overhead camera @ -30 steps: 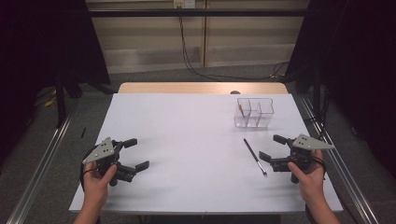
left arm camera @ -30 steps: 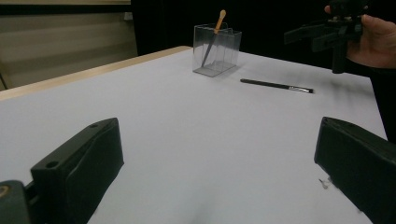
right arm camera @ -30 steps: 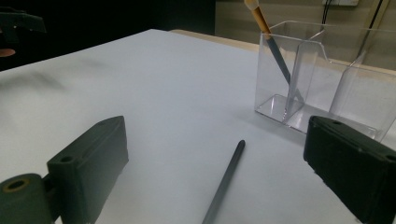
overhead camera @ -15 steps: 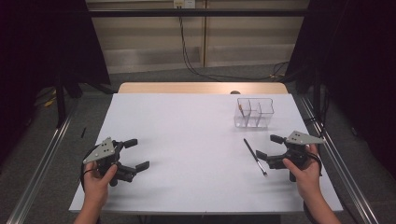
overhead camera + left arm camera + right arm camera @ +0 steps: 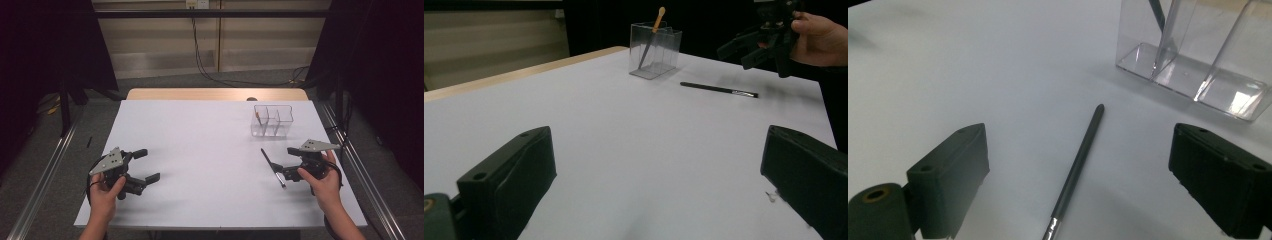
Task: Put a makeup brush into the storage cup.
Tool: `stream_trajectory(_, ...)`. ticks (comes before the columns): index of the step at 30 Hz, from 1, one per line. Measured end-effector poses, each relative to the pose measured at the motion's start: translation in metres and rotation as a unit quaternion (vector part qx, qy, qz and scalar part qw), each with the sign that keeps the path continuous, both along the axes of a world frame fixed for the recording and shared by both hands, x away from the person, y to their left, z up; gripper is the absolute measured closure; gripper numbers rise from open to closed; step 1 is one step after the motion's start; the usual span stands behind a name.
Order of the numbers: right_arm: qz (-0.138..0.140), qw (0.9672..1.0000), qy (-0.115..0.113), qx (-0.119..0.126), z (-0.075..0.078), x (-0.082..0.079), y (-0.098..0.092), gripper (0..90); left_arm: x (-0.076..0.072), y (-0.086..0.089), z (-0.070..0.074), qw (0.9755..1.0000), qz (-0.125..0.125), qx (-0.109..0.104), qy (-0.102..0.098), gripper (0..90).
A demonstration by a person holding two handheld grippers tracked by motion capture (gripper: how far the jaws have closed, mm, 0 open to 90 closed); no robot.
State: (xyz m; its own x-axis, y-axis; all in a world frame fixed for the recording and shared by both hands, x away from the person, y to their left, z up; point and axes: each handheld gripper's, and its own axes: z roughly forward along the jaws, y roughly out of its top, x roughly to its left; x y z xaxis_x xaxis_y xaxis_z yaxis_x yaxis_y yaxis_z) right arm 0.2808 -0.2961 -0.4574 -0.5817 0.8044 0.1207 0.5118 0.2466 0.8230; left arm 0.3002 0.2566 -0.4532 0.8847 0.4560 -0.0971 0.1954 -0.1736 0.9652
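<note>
A thin black pen lies flat on the white table, just in front of a clear three-compartment holder. The holder's left compartment has a stick with an orange tip leaning in it. My right gripper is open, right beside the pen; in the right gripper view the pen lies between the two jaws of my right gripper, below them and untouched. My left gripper is open and empty near the table's front left; from the left gripper view of it, the pen and holder stand far off.
A wooden edge runs along the table's far side. Metal rails flank the table on the floor. Cables hang down the back wall. Dark curtains stand at both sides.
My right gripper has moved left toward the pen and now stands over its near end. The left gripper has stayed put.
</note>
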Motion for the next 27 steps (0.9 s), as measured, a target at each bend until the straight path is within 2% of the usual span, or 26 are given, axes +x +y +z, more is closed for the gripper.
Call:
stream_trajectory(6, -0.006, 0.9987, 0.044, -0.027, 0.0, 0.003, 0.001, 9.6, 0.0, 0.0, 0.0, 1.0, 0.0, -0.001, 0.001, 1.0)
stream_trajectory(8, -0.002, 0.9978, 0.052, -0.041, 0.0, 0.004, 0.002, 9.6, 0.0, 0.0, 0.0, 1.0, 0.001, -0.002, 0.002, 1.0)
stream_trajectory(10, -0.002, 0.9961, 0.068, -0.056, 0.0, 0.005, 0.004, 9.8, 0.0, 0.0, 0.0, 1.0, 0.0, -0.001, 0.002, 1.0)
stream_trajectory(16, 0.001, 0.9909, 0.116, -0.067, -0.001, 0.008, 0.005, 14.3, 0.0, 0.0, 0.0, 1.0, -0.001, -0.001, 0.003, 1.0)
stream_trajectory(21, 0.001, 0.9867, 0.14, -0.082, 0.0, 0.009, 0.007, 16.1, 0.0, -0.001, 0.0, 1.0, -0.001, -0.001, 0.004, 1.0)
stream_trajectory(25, -0.003, 0.9831, 0.151, -0.104, 0.002, 0.011, 0.011, 16.3, 0.0, -0.001, 0.0, 1.0, -0.001, -0.001, 0.004, 1.0)
stream_trajectory(27, -0.009, 0.9794, 0.162, -0.121, 0.003, 0.013, 0.013, 16.7, 0.0, -0.001, 0.0, 1.0, -0.002, -0.001, 0.004, 1.0)
